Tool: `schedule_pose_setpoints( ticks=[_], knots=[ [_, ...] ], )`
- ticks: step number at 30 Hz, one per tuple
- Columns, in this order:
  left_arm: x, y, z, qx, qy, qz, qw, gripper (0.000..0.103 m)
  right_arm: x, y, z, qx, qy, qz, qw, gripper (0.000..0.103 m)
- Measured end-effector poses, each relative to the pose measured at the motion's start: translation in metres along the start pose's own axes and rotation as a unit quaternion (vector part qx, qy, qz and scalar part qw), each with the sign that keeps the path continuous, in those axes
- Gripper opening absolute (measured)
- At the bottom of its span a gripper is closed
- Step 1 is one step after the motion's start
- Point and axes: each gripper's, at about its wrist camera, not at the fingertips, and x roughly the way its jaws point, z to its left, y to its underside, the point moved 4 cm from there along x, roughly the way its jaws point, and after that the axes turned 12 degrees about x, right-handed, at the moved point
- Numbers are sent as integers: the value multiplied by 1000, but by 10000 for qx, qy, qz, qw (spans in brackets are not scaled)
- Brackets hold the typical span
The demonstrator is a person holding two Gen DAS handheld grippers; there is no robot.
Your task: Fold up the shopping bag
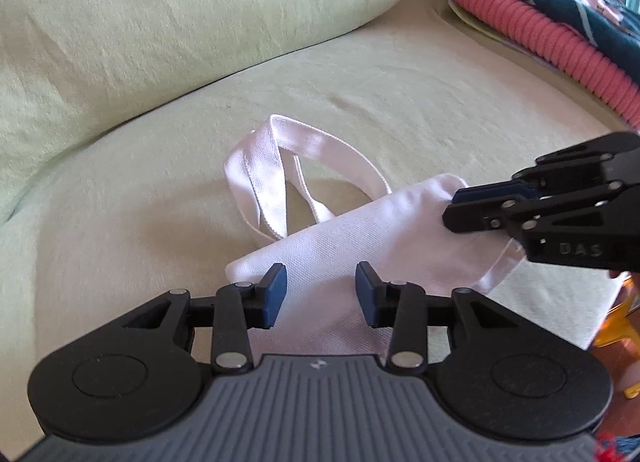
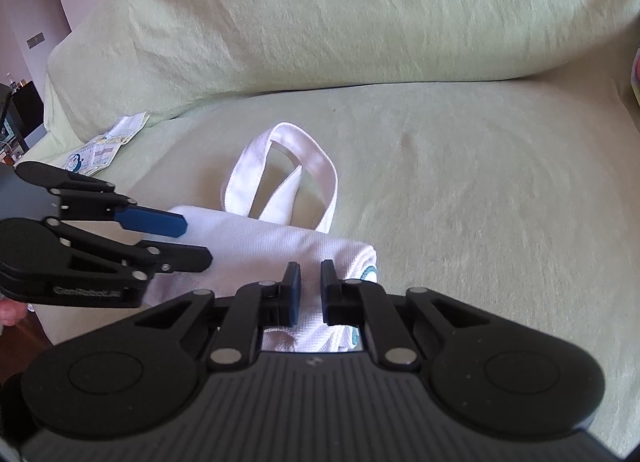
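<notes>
Two grippers are held over one white shopping bag (image 1: 340,246), which lies on the pale green sofa seat (image 1: 440,109) already doubled into a thick, narrow packet. The cloth is judged light, soft and limp; it will sag from any single pinch and slide little on the cushion, so hold is best taken at a folded edge or corner where several layers can be caught together.

The left gripper (image 1: 320,294) is seen partly open, its blue pads spread above the near end of the packet with nothing pinched between them. The right gripper (image 2: 310,288) is nearly shut; bag cloth is seen in the narrow gap between its fingers, though whether the pads actually press on it cannot be told (the fingers hide the contact).

Ahead of both tools the two handles (image 2: 280,177) are looped loosely past the bag's far edge. Beyond the left gripper's right finger, a pink ribbed roll (image 1: 560,49) is lodged at the seat's end, well apart from the bag.
</notes>
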Motion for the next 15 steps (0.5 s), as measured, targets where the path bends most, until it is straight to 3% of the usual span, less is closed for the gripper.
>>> schedule_pose_setpoints(
  ticks=[10, 15],
  knots=[
    [1, -2, -1, 4, -52, 26, 10000, 46, -1, 1, -1, 55, -20, -53, 10000, 6],
    [-16, -1, 0, -28, 168, -192, 9997, 41, -1, 3, -1, 61, -33, -78, 9999, 6]
  ],
)
